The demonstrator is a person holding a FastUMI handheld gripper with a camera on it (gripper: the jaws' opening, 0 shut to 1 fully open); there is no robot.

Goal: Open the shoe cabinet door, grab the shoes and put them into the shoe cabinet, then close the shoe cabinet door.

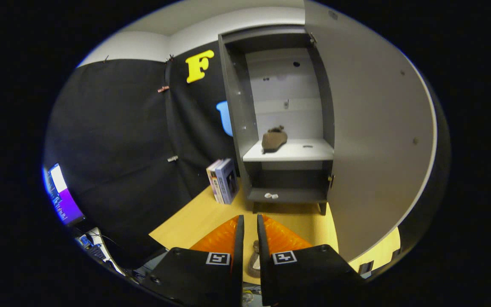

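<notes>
We see a yellow tabletop (pixel 194 221) across the lower middle of the frame; on it, left of centre, a small stack of boxes (pixel 223 181) stands upright, close against the black cloth wall (pixel 117 140); metal clips (pixel 164 88) pin that cloth at the upper left and again lower down; above the cloth runs a pale wall (pixel 245 23); at the far lower left we make out a lit screen (pixel 63 194), and just below it a tangle of cables (pixel 94 247), too small to tell apart.
</notes>
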